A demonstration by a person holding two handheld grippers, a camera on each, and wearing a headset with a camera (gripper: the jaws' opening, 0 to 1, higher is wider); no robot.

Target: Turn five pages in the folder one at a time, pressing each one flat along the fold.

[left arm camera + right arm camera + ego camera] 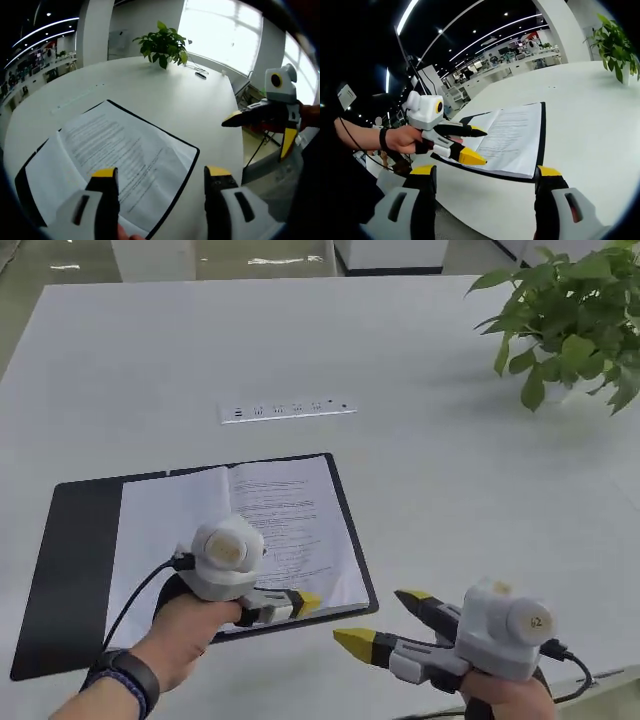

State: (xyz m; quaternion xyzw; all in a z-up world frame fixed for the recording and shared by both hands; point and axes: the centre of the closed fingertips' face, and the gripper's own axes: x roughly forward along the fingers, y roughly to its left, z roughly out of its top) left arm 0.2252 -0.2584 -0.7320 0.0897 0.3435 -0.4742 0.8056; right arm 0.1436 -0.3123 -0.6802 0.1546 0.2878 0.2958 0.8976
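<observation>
Left hand-held gripper [303, 604]: lower centre-left of head view, jaws spread wide, pointing right.
Right hand-held gripper [380, 618]: lower right, jaws parted, pointing left.
Left hand [188, 632]: wrapped round its grip, wrist banded.

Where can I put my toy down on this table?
The widest bare table lies between the folder and the potted plant. More lies beyond the power strip. It's crowded at the folder's near corner, by the left gripper and right gripper.

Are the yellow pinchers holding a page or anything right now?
Nothing is held. The left gripper is open over a page of the folder, and the right gripper is open beside the folder.
</observation>
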